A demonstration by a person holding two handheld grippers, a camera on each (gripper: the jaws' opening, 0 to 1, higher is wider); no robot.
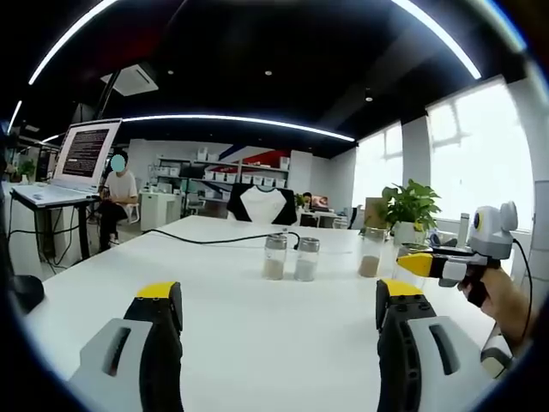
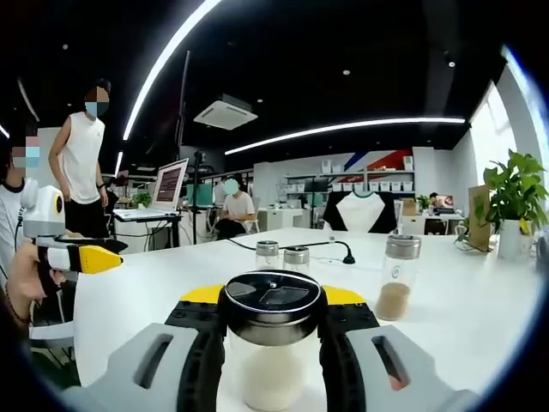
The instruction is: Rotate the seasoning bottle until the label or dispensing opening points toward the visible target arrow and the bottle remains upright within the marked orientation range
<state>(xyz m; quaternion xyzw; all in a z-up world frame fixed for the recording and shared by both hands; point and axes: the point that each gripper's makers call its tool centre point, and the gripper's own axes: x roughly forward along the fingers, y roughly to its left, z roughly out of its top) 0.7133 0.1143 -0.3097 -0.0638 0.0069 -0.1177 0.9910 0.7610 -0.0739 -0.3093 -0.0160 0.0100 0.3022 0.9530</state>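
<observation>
A clear seasoning bottle point(image 2: 271, 360) with a black dispensing lid and pale powder stands upright between the jaws of my right gripper point(image 2: 273, 296), which is shut on it just below the lid. In the left gripper view that right gripper point(image 1: 433, 263) comes in from the right, above the white table point(image 1: 223, 335). My left gripper point(image 1: 279, 296) is open over bare table, nothing between its jaws. Two small bottles point(image 1: 274, 256) point(image 1: 306, 258) stand side by side mid-table, and a third bottle point(image 1: 372, 251) with brown powder stands to their right. My left gripper point(image 2: 81, 256) also appears at the left of the right gripper view.
A black cable point(image 1: 214, 239) runs across the far part of the table. A potted plant point(image 1: 410, 210) stands at the right end. A laptop point(image 1: 84, 154) on a stand sits at the left, with a seated person point(image 1: 120, 193) behind; people point(image 2: 81, 163) stand at the left.
</observation>
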